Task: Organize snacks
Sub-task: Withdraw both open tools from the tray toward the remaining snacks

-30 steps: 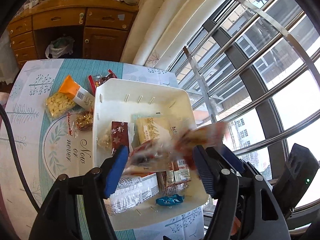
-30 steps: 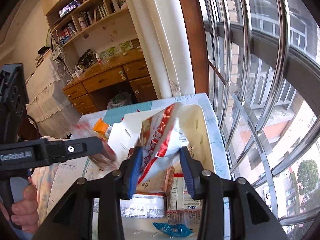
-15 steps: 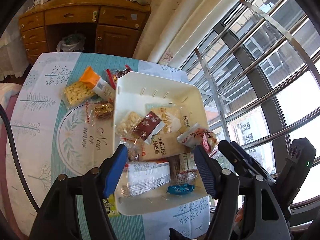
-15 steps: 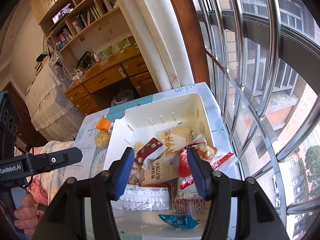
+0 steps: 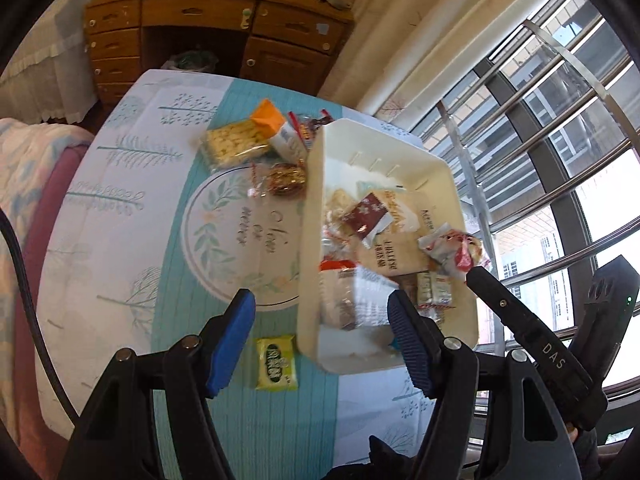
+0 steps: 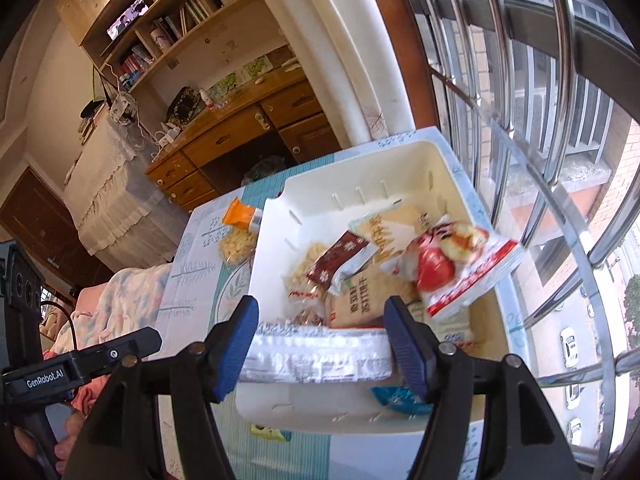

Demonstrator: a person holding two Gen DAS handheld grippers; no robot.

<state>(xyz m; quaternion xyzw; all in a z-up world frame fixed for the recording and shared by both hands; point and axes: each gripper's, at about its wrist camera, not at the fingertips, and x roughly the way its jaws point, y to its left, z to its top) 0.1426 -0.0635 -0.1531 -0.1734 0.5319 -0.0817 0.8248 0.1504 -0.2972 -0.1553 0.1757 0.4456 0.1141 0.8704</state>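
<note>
Red-and-white packet (image 6: 460,268) you were pinching now lies in the bin (image 6: 452,168), both your left gripper (image 5: 320,336) and right gripper (image 6: 322,344) spread empty, so grab the green pack (image 5: 276,362) next.

Bright daylight from the window (image 6: 560,80), fisheye-bent edges, slight motion blur.

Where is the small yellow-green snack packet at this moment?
In the left wrist view the small yellow-green packet lies on the tablecloth, outside the white bin, just beside its near left corner.
</note>
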